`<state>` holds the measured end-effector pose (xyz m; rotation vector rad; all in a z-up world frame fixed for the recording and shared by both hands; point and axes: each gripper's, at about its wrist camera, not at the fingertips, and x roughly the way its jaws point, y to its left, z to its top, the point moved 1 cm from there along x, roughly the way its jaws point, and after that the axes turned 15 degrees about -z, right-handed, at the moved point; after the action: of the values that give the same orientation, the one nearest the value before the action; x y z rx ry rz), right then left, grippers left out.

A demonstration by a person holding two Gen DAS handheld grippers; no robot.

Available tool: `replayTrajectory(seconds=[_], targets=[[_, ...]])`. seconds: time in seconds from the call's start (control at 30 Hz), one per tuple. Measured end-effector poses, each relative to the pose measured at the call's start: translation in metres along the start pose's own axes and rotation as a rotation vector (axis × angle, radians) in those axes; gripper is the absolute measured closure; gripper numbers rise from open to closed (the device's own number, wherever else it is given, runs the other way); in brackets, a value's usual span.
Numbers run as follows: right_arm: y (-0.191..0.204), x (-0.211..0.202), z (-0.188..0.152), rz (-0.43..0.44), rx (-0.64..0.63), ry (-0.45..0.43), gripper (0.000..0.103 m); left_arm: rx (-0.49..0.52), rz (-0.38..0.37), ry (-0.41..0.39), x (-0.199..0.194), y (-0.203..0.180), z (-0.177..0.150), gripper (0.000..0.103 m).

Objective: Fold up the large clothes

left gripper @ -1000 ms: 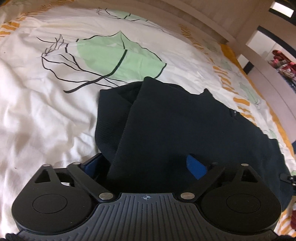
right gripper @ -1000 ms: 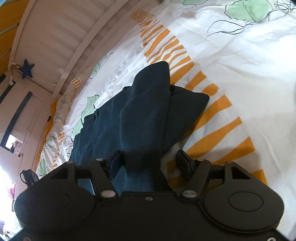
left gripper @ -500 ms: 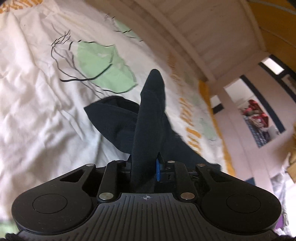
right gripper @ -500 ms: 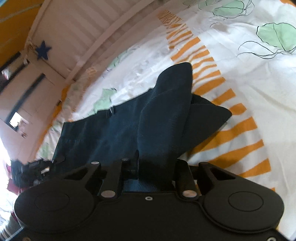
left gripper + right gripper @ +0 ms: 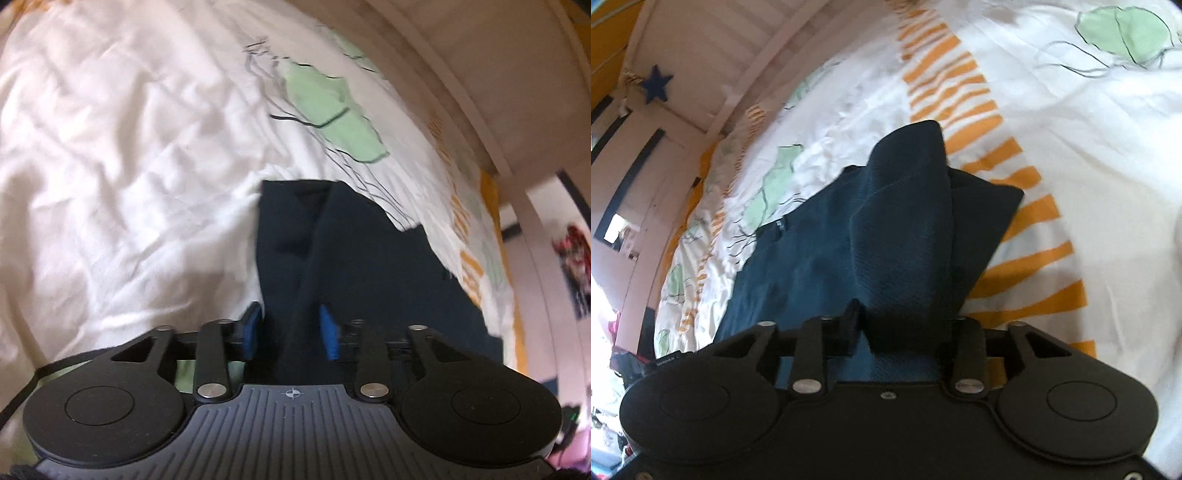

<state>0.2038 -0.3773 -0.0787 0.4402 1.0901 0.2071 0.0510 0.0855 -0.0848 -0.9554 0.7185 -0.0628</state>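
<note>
- The dark navy garment (image 5: 369, 258) lay on the bedspread (image 5: 129, 166), spread flat across it, with one folded ridge of cloth running back into each gripper.
- In the left wrist view, the garment's far edge sat just short of a green leaf print (image 5: 332, 114) on the bedspread; the white, rumpled part of the bedspread lay off the garment's left side.
- The left gripper (image 5: 291, 328) had the garment's ridge between its blue pads (image 5: 328, 332). The pads stood slightly apart with the cloth filling the gap, so whether they truly pinched it could not be told; the view was blurred.
- In the right wrist view, the garment (image 5: 886, 236) rose in a peaked fold from the right gripper (image 5: 905, 325), and a flat corner of it reached out over the orange stripes (image 5: 1027, 266) printed on the bedspread (image 5: 1089, 147).
- The right gripper's fingers were drawn in close and clamped on the thick fold of the garment, which hid the pads.
- A small tag (image 5: 779, 224) showed on the garment's flat part, left of the peak.
- Beyond the garment, past the bedspread's far edge, stood a pale slatted bed frame (image 5: 713, 62), with a dark blue star (image 5: 656, 84) hanging near it.
</note>
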Motion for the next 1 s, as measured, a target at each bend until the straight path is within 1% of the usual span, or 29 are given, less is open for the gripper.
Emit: replayTrajectory(seconds=[0.03, 0.1, 0.2, 0.23, 0.37, 0.47, 0.53, 0.57, 0.6, 0.67, 0.73, 0.77, 0.8, 0.83, 0.87, 0.93, 1.0], targets=[[-0.001, 0.001, 0.001, -0.007, 0.005, -0.002, 0.039, 0.004, 0.007, -0.002, 0.002, -0.001, 0.002, 0.063], [-0.004, 0.002, 0.004, -0.005, 0.015, -0.013, 0.038, 0.044, 0.031, -0.020, 0.006, -0.006, 0.010, 0.063], [-0.007, 0.003, 0.012, -0.003, 0.037, -0.050, 0.037, 0.138, 0.078, -0.060, 0.010, -0.021, 0.016, 0.063], [-0.008, 0.003, 0.016, -0.003, 0.041, -0.066, 0.037, 0.166, 0.084, -0.067, 0.007, -0.022, 0.011, 0.063], [-0.008, 0.001, 0.029, -0.004, 0.041, -0.166, 0.037, 0.285, 0.109, -0.082, 0.004, -0.039, 0.005, 0.063], [-0.008, -0.010, 0.032, -0.016, 0.034, -0.272, 0.037, 0.342, 0.103, -0.099, 0.000, -0.051, 0.001, 0.057], [-0.010, -0.017, 0.033, -0.018, 0.042, -0.316, 0.036, 0.367, 0.093, -0.123, -0.004, -0.061, -0.002, 0.055], [-0.012, -0.019, 0.033, -0.020, 0.048, -0.324, 0.032, 0.376, 0.087, -0.132, -0.004, -0.065, -0.004, 0.051], [-0.014, -0.021, 0.033, -0.030, 0.055, -0.327, 0.027, 0.386, 0.080, -0.136, -0.004, -0.071, -0.006, 0.045], [-0.017, -0.021, 0.032, -0.067, 0.065, -0.322, 0.026, 0.406, 0.060, -0.143, -0.001, -0.083, -0.011, 0.040], [-0.019, -0.021, 0.031, -0.099, 0.072, -0.317, 0.026, 0.424, 0.033, -0.133, 0.004, -0.098, -0.016, 0.033], [-0.020, -0.020, 0.031, -0.113, 0.072, -0.310, 0.020, 0.430, 0.021, -0.123, 0.008, -0.104, -0.018, 0.028], [-0.019, -0.019, 0.031, -0.127, 0.069, -0.300, 0.009, 0.436, 0.010, -0.107, 0.013, -0.110, -0.020, 0.026], [-0.019, -0.017, 0.031, -0.139, 0.066, -0.283, 0.003, 0.440, 0.000, -0.088, 0.019, -0.116, -0.023, 0.026], [-0.020, -0.013, 0.029, -0.148, 0.063, -0.257, 0.000, 0.441, -0.006, -0.064, 0.026, -0.121, -0.025, 0.025], [-0.020, -0.007, 0.027, -0.153, 0.061, -0.206, 0.000, 0.437, -0.006, -0.015, 0.042, -0.130, -0.030, 0.023], [-0.019, 0.000, 0.024, -0.158, 0.049, -0.175, 0.000, 0.440, -0.001, -0.005, 0.056, -0.137, -0.036, 0.020]])
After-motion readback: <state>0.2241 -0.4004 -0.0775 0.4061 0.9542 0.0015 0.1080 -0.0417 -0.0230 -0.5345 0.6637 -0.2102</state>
